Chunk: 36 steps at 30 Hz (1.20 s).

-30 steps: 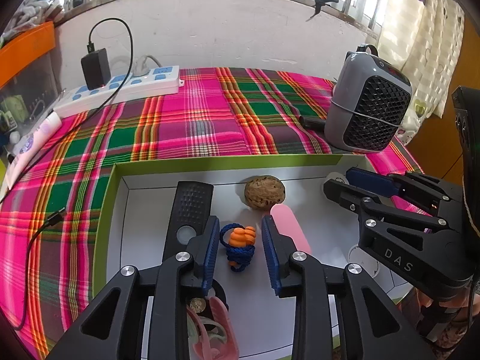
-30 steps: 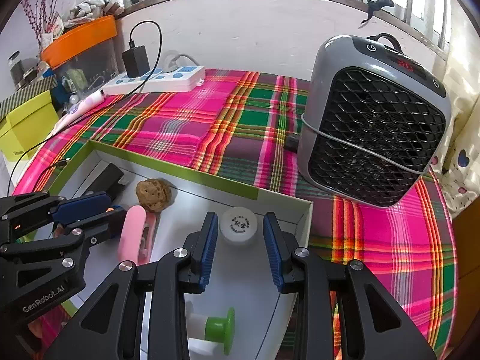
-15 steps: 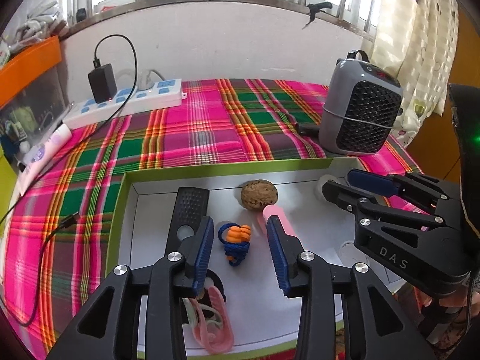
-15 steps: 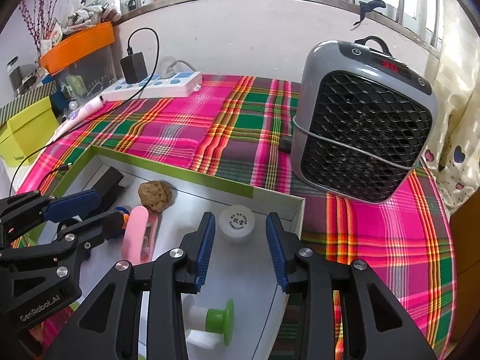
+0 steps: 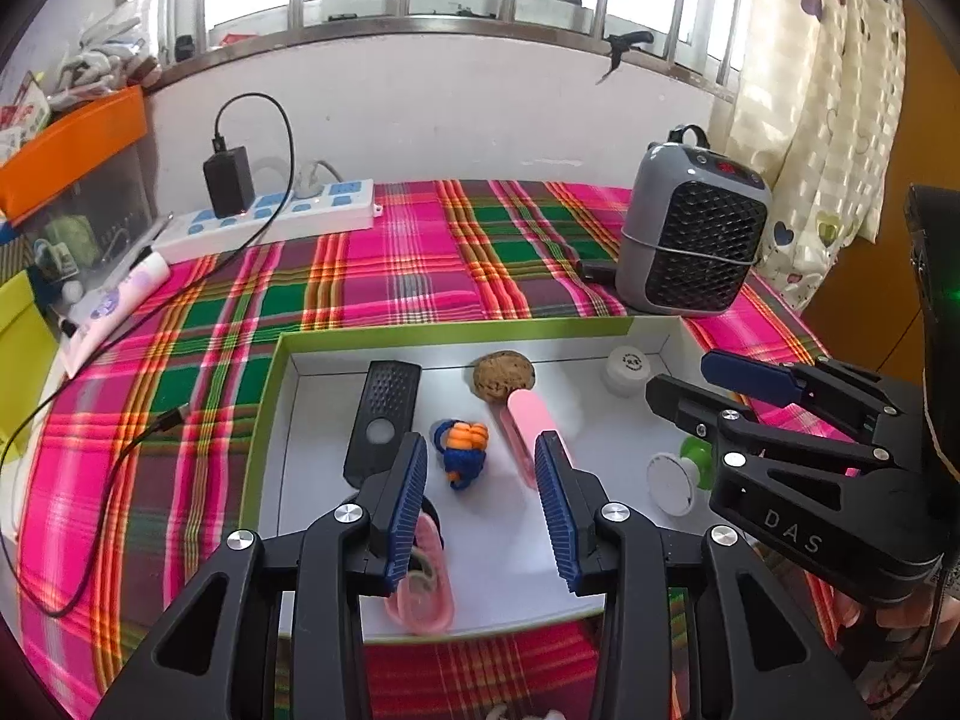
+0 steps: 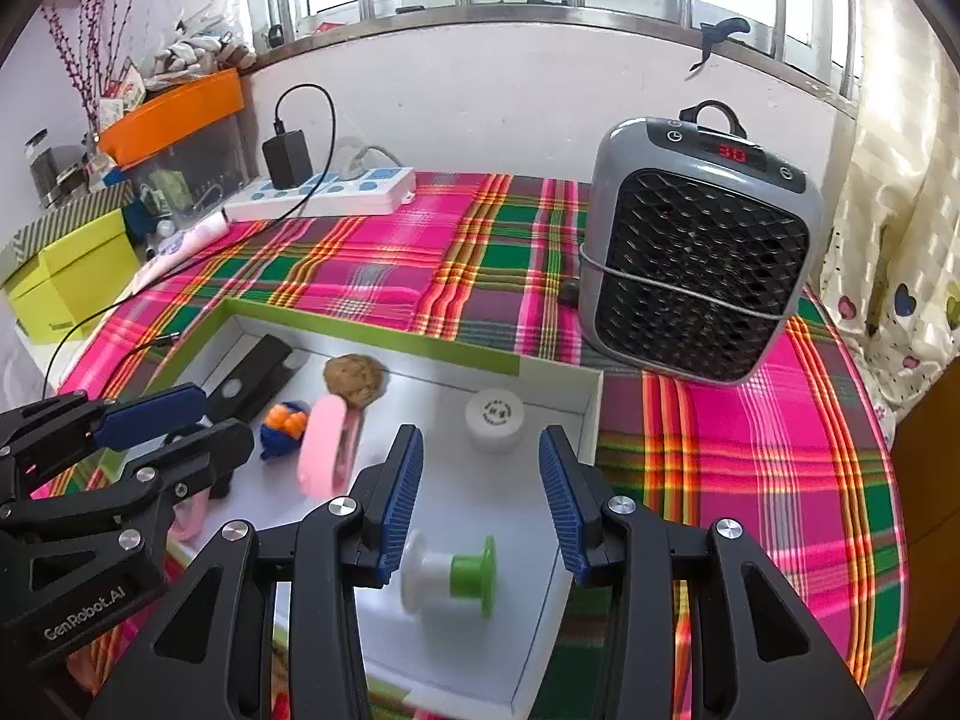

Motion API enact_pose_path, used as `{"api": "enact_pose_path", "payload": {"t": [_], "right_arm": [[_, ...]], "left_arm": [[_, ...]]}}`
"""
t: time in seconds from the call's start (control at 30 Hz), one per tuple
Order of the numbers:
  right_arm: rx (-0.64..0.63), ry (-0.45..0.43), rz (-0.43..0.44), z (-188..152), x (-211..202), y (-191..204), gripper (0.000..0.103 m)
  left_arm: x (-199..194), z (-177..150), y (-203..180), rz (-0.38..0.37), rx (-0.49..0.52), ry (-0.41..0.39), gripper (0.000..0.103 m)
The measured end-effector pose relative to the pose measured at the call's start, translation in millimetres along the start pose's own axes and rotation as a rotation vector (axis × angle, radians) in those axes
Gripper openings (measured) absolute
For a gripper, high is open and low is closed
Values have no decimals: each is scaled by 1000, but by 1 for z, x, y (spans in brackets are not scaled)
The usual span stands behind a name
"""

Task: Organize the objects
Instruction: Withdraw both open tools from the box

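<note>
Fingers [image 5: 408, 501] on our left gripper [image 5: 480, 504] sit spread, nothing pinched; right gripper [image 6: 479, 495] is opening, white jar [image 6: 494, 418] just ahead.

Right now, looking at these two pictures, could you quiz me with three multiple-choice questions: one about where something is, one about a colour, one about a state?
1. Where is the walnut?
A. in the box, near its far wall
B. on the cloth beside the heater
C. on the power strip

2. What colour is the box's outer rim?
A. orange
B. green
C. black

3. What is in the left gripper?
A. the remote
B. the white jar
C. nothing

Answers:
1 A: it lies on the white floor by the far wall, beside the pink case.
2 B: a green edge borders the white inside.
3 C: its pads stand apart with only the box floor between them.
</note>
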State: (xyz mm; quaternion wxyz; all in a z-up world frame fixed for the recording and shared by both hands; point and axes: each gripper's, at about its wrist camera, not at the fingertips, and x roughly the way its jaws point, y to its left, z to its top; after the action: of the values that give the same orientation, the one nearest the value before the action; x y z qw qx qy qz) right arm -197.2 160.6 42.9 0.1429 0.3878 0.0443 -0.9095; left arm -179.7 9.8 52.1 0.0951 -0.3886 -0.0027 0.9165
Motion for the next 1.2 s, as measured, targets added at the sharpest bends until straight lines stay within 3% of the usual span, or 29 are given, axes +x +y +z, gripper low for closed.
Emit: {"api": "enact_pose_path", "payload": {"t": [0.8, 1.2], "right_arm": [[8, -60, 11, -39, -53, 22, 42], [29, -52, 36, -66, -63, 27, 42]], "left_arm": [[-49, -38, 5, 4, -27, -45, 36], [-52, -73, 1, -28, -30, 21, 38]]}}
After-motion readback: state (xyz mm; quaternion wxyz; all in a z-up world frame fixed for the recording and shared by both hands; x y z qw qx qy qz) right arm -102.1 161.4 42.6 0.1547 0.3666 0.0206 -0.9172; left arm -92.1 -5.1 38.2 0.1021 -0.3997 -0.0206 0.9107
